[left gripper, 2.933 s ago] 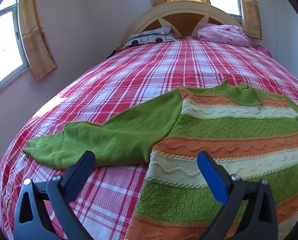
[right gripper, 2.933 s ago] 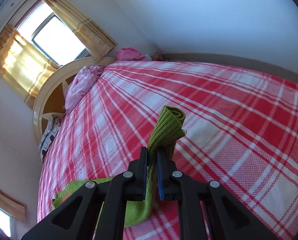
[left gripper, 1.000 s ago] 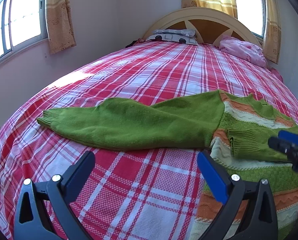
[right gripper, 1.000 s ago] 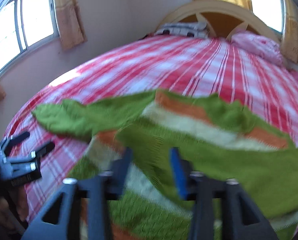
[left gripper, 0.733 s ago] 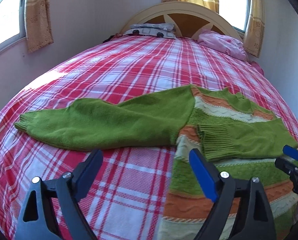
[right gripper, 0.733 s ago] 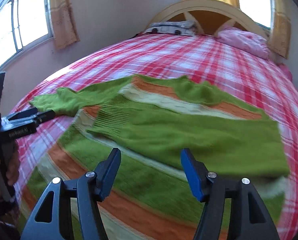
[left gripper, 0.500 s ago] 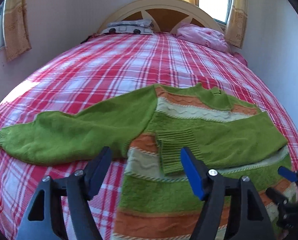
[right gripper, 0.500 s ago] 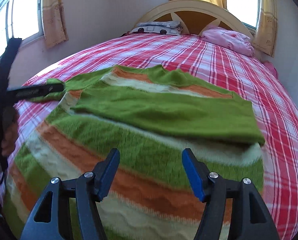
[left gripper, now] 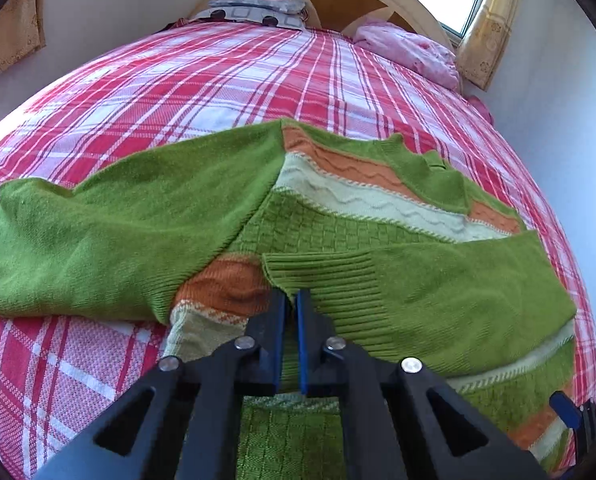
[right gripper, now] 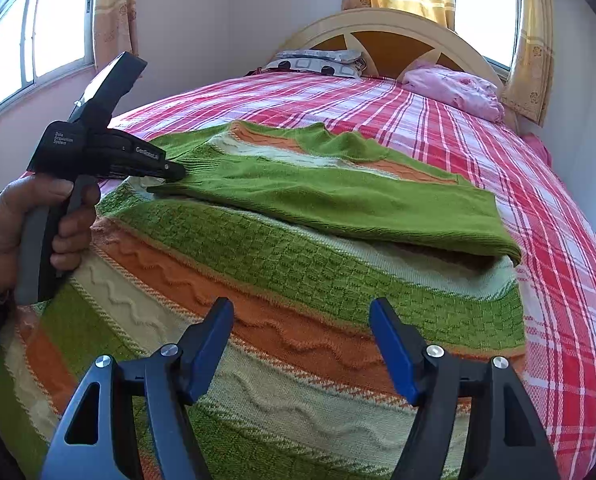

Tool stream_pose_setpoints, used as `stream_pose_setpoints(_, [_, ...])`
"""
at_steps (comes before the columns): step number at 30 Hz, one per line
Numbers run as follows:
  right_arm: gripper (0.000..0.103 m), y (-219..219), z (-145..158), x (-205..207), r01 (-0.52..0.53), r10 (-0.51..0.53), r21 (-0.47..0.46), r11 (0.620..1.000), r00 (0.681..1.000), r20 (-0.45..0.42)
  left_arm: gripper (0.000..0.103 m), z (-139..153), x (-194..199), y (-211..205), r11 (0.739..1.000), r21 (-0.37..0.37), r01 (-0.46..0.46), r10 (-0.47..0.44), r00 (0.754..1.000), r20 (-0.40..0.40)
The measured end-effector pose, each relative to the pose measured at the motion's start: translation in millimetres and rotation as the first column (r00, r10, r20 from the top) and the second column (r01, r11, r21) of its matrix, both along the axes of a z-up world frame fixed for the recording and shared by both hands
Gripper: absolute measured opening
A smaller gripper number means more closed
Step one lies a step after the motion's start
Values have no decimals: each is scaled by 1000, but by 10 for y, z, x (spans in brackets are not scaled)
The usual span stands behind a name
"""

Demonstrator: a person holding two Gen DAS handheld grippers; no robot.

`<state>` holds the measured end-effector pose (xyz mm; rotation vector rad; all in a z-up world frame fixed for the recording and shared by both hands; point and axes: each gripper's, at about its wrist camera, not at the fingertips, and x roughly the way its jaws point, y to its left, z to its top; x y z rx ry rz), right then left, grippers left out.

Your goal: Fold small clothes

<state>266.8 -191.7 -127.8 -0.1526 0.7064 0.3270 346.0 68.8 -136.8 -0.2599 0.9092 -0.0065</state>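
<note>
A green sweater with orange and cream stripes [left gripper: 338, 216] lies flat on the bed; it also shows in the right wrist view [right gripper: 281, 264]. Its right sleeve [left gripper: 438, 280] is folded across the body, and its ribbed cuff [left gripper: 322, 272] is at my left gripper [left gripper: 291, 300], which is shut with its tips on the cuff's edge. The other sleeve [left gripper: 109, 232] lies spread out to the left. In the right wrist view the left gripper [right gripper: 173, 172] touches the cuff. My right gripper [right gripper: 302, 320] is open and empty over the sweater's lower body.
The bed has a red and white plaid sheet [left gripper: 201, 76], a cream headboard [right gripper: 390, 28], a patterned pillow [right gripper: 318, 60] and a pink pillow [right gripper: 454, 84]. Walls and curtained windows surround the bed. A hand [right gripper: 13, 220] holds the left gripper's handle.
My right gripper carried the sleeve across the sweater's body, let go and opened. My left gripper moved right from the spread sleeve to the folded cuff and shut there.
</note>
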Motion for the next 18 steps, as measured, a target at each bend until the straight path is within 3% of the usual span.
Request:
stream_pose_setpoints(9, [72, -2, -27, 12, 14, -13, 6, 1000, 1000, -16, 4, 341, -167, 124, 999, 31, -14, 10, 994, 112])
stream_pose_setpoints(15, [72, 38, -72, 60, 11, -12, -20, 1000, 999, -50, 4, 232, -78, 245, 997, 71, -35, 29, 997, 72])
stream_pose_setpoints(18, [72, -21, 10, 90, -13, 15, 22, 1000, 998, -68, 4, 71, -22, 269, 996, 80, -46, 43, 999, 29])
